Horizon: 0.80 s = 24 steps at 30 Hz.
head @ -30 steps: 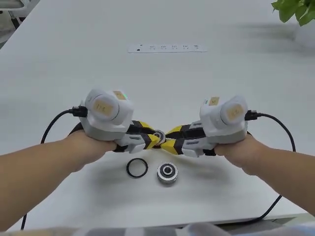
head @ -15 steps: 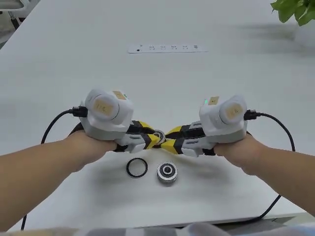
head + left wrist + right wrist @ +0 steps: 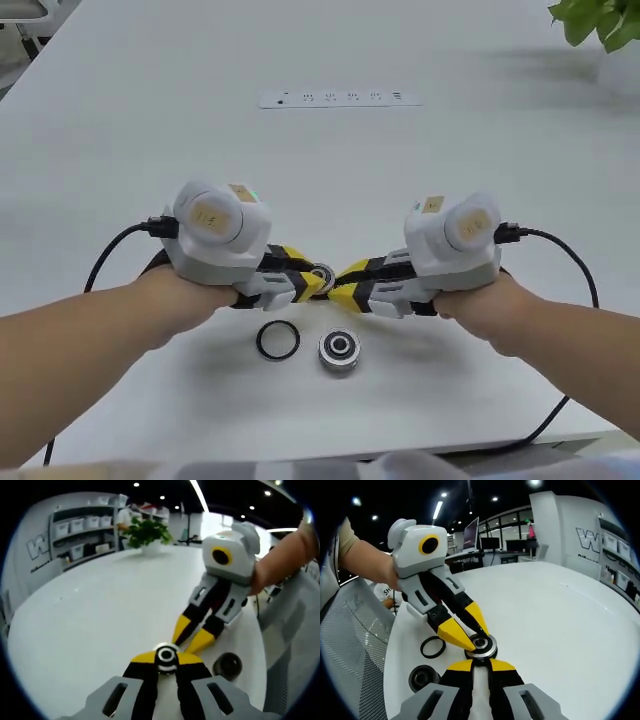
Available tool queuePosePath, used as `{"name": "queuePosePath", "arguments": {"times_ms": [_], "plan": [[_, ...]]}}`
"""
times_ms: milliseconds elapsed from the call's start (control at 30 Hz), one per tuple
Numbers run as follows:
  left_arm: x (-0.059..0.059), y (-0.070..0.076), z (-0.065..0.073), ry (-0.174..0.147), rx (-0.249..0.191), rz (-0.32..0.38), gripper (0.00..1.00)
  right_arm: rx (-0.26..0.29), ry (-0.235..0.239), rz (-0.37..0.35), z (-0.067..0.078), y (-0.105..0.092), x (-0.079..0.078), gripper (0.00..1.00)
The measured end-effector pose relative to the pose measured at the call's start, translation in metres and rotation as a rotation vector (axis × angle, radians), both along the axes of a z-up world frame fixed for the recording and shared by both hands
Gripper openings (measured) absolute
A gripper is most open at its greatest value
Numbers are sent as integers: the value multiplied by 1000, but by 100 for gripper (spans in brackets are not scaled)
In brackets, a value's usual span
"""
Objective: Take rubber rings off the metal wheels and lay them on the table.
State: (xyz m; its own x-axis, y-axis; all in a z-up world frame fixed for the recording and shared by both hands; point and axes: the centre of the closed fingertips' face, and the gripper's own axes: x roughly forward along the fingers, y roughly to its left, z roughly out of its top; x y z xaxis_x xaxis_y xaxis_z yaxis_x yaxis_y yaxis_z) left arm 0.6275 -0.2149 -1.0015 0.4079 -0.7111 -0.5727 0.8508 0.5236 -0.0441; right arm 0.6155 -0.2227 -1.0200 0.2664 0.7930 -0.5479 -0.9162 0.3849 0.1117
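Nearest on the table (image 3: pixel 420 400), a loose rubber ring (image 3: pixel 278 341) is laid just beside a bare wheel (image 3: pixel 340 351). Just beyond, above the tabletop, a second wheel (image 3: pixel 481 646) is clamped between the closed jaws of the left gripper (image 3: pixel 166 660), its black ring (image 3: pixel 493 650) not yet off. The right gripper (image 3: pixel 475 664) is set at that wheel's rim, jaws close together; whether rubber is pinched cannot be told. For a clean strip, only the rubber edge should be nipped, the wheel kept clamped, and the ring peeled sideways over the rim, not yanked. Farther off, a power strip (image 3: pixel 338 98) and a plant (image 3: pixel 590 20) are seen. A big "W" (image 3: pixel 587 540) is read on the wall; the gripper stickers are too small to read.
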Motion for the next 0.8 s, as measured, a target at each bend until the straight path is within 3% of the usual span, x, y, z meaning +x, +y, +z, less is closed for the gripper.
{"name": "queuePosePath", "arguments": {"times_ms": [67,200,300,367,433,500,533,633,700,800], "plan": [[0,0,0,0,0,2,13,-23,-7,-3,-2,-3,0,0],[0,0,0,-2,0,3,13,6,30,-28,-1,-4,1,0],[1,1,0,-4,1,5,13,92,149,-117,0,-4,3,0],[0,1,0,-8,2,3,13,176,267,-196,2,-5,4,0],[0,0,0,-7,2,1,12,223,331,-250,2,-9,6,0],[-1,0,0,-8,4,-3,12,281,351,-310,4,-16,19,0],[-1,0,0,-7,3,-3,12,322,397,-312,8,-14,17,0],[-2,-1,1,-6,1,-2,12,336,401,-323,11,-12,15,0],[-2,-1,1,-7,3,-4,12,371,442,-343,15,-9,13,0],[-3,-2,2,-9,8,-6,12,381,456,-349,16,-7,10,0]]}}
